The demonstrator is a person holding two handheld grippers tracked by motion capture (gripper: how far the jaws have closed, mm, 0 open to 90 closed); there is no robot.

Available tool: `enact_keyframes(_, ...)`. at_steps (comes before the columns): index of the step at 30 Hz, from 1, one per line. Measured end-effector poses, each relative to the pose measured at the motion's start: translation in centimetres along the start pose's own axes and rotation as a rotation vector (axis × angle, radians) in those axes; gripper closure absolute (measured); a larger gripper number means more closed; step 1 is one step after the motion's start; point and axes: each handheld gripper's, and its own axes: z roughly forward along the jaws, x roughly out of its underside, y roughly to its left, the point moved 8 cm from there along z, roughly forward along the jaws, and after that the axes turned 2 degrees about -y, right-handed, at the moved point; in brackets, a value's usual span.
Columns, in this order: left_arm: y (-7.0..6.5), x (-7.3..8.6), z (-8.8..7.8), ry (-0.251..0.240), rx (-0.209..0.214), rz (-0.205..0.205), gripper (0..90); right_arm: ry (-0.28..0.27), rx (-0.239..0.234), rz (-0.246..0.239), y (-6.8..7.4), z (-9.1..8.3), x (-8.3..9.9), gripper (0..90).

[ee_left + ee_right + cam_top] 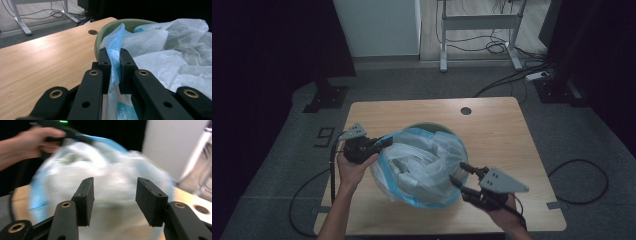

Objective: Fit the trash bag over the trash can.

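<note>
Pinching the bag (160, 50) hem with my left hand-held gripper (114, 56); bag lines the bin (110, 27) mid-bench (497, 125). Right hand-held gripper (113, 202) gapes empty, near the rim. Risk: thin film tears or slips, hem pops off bin.

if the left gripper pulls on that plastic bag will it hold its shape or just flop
Likely flop: the plastic bag is thin, translucent and crumpled in loose folds inside the green bin. Its blue edge bunches flat between the left gripper pads, so it probably stretches and slides rather than lifting stiffly. It looks very light.
</note>
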Motion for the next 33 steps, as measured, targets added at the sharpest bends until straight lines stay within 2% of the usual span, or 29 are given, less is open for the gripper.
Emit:
enact_keyframes(1,0.0,0.0,0.0,0.000,0.000,0.000,82.3,0.013,0.018,0.014,-1.1,0.3,-0.1,47.2)
enact_keyframes(2,0.0,-0.1,0.0,-0.006,0.002,-0.001,82.3,0.013,0.018,0.014,-1.1,0.3,-0.1,47.2)
enact_keyframes(4,-0.1,-0.2,0.1,-0.016,0.005,-0.003,82.5,0.035,0.045,0.034,-3.2,1.1,-0.2,46.6)
enact_keyframes(5,-0.1,-0.3,0.2,-0.023,0.009,-0.005,82.8,0.044,0.044,0.068,-4.5,1.9,-0.4,46.5)
enact_keyframes(7,-0.1,-0.4,0.2,-0.028,0.012,-0.004,84.1,0.045,0.037,0.077,-4.7,2.2,-0.5,46.7)
enact_keyframes(8,-0.1,-0.5,0.2,-0.032,0.014,-0.004,84.7,0.063,0.017,0.093,-5.1,3.2,-0.6,49.9)
enact_keyframes(10,-0.1,-0.7,0.3,-0.042,0.027,-0.013,85.3,0.081,0.005,0.090,-5.3,4.0,-0.6,61.7)
enact_keyframes(13,0.1,-1.0,0.2,-0.063,0.034,-0.022,86.4,0.094,0.039,0.087,-5.6,4.7,-0.7,81.6)
enact_keyframes(14,0.2,-1.2,0.1,-0.076,0.036,-0.030,86.4,0.094,0.039,0.087,-5.6,4.7,-0.7,81.6)
enact_keyframes(16,0.6,-1.4,0.1,-0.101,0.049,-0.056,86.6,0.103,0.080,0.071,-5.9,4.9,-0.8,89.1)
enact_keyframes(20,1.1,-1.6,0.2,-0.115,0.037,-0.068,86.7,0.104,0.122,0.070,-6.6,5.4,-0.9,89.3)
enact_keyframes(22,1.4,-1.7,0.2,-0.130,0.026,-0.072,87.1,0.078,0.177,0.049,-7.4,5.5,-1.3,89.3)
enact_keyframes(23,1.5,-1.7,0.2,-0.134,0.020,-0.075,87.1,0.078,0.177,0.049,-7.4,5.5,-1.3,89.3)
enact_keyframes(24,1.7,-1.8,0.2,-0.141,0.016,-0.078,87.3,0.067,0.207,0.039,-7.9,5.6,-1.5,89.3)
enact_keyframes(25,1.9,-1.8,0.1,-0.146,0.011,-0.081,87.3,0.067,0.207,0.039,-7.9,5.6,-1.5,89.3)
enact_keyframes(29,2.9,-2.0,0.3,-0.168,-0.014,-0.104,87.6,0.055,0.276,0.035,-9.3,6.2,-1.5,89.4)
enact_keyframes(30,3.3,-2.0,0.5,-0.171,-0.017,-0.116,87.5,0.048,0.309,0.030,-10.1,6.5,-1.4,89.3)
enact_keyframes(33,3.8,-2.0,0.8,-0.173,-0.030,-0.122,87.6,0.044,0.329,0.039,-10.7,6.8,-1.3,89.3)
